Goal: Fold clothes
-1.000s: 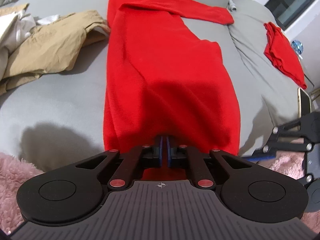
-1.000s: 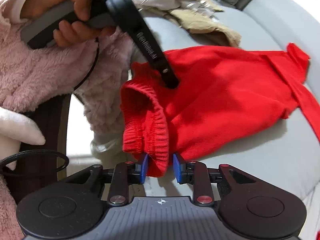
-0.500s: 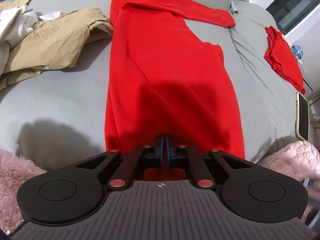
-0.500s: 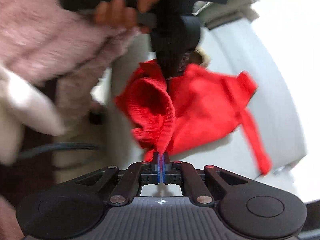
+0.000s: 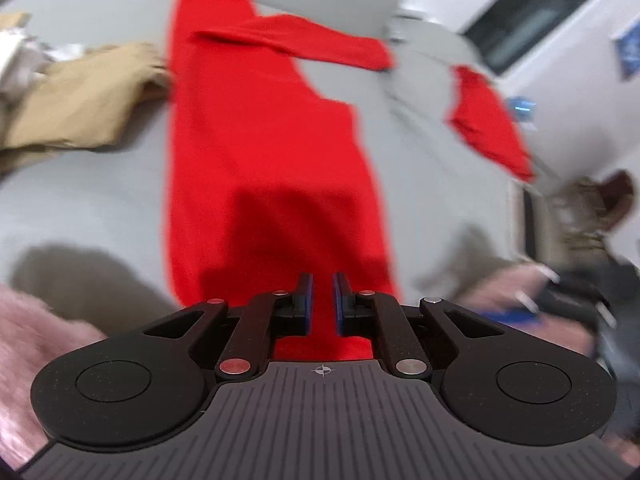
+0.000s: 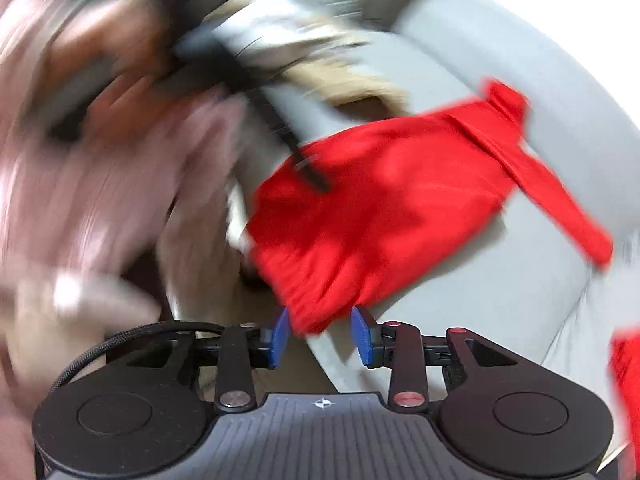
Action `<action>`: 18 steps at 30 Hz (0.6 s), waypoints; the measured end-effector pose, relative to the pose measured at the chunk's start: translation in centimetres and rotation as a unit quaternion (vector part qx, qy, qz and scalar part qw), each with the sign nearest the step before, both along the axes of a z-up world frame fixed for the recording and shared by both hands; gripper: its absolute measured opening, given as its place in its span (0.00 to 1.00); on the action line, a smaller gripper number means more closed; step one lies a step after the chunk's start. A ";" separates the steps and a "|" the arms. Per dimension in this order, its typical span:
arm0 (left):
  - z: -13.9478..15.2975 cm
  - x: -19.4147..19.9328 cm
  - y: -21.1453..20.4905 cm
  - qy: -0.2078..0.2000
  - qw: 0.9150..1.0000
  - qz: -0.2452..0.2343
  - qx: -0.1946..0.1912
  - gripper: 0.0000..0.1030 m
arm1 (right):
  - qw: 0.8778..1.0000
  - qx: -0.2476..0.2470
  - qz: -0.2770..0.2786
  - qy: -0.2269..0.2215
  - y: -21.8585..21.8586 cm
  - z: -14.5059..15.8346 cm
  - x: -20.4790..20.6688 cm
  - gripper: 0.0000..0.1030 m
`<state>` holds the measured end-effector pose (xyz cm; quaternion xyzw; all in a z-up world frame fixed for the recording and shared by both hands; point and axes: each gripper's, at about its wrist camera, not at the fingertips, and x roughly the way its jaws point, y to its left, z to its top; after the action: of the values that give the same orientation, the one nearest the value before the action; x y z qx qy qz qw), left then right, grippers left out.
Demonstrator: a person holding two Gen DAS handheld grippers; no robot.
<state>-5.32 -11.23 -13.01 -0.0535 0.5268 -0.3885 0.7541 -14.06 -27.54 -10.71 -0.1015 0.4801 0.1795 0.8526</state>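
The red sweater (image 5: 260,140) lies lengthwise on the grey sofa (image 5: 80,208), with its near hem at the person's side and one sleeve folded across the far end. The left wrist view shows the left tongs (image 5: 322,300) set narrow, with sweater cloth filling the slot between the blue pads and continuing beneath the fingers. The same view shows a crumpled tan garment (image 5: 80,108) just beside the sweater's left edge. A second red garment (image 5: 488,128) lies well apart on the right side of the sofa. A dark window (image 5: 540,12) is in the far wall. The lower right corner of this view is too blurred to read. The right wrist view is heavily motion-blurred, but it supplies the side aspect. Here the tip of the left tongs meets the sweater at its upper near edge. A hand (image 6: 108,52) in a fluffy pink sleeve (image 6: 80,200) grips the handle of the left tongs. The near hem hangs off the front edge of the sofa as a drooping ribbed fold. The right tongs (image 6: 320,336) are opening. The lowest point of that fold sits between their blue pads, and the pads stand clear of the cloth on both sides. The tan garment appears beyond the sweater in this view.
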 end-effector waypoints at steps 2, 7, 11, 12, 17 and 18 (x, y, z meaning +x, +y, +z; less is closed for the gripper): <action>-1.3 0.1 -1.1 0.010 0.998 -0.006 0.064 0.10 | 0.998 0.050 -0.041 0.006 -0.4 -1.2 2.1 0.20; -5.4 1.0 -2.7 0.069 0.966 0.013 0.247 0.07 | 0.985 0.007 -0.102 0.138 -0.3 -8.2 4.3 0.20; -2.3 -0.3 -1.0 0.031 0.979 0.038 0.199 0.12 | 0.986 0.013 -0.116 0.120 -1.8 -6.4 2.3 0.21; -1.3 -0.6 -0.4 0.017 0.984 0.046 0.172 0.15 | 0.987 0.030 -0.120 0.105 -2.3 -5.3 2.0 0.25; 2.1 -0.5 3.3 -0.060 0.984 0.161 0.048 0.37 | 0.984 0.066 -0.163 0.009 -5.3 -1.4 3.0 0.36; 1.8 0.0 3.6 -0.057 0.981 0.177 0.045 0.38 | 0.981 0.071 -0.182 -0.005 -5.8 -1.5 3.6 0.39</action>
<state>-5.35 -7.67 -11.22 -0.0897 0.4826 -0.2268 0.8412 -10.48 -33.37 -12.18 0.0476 0.4725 0.0543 0.8784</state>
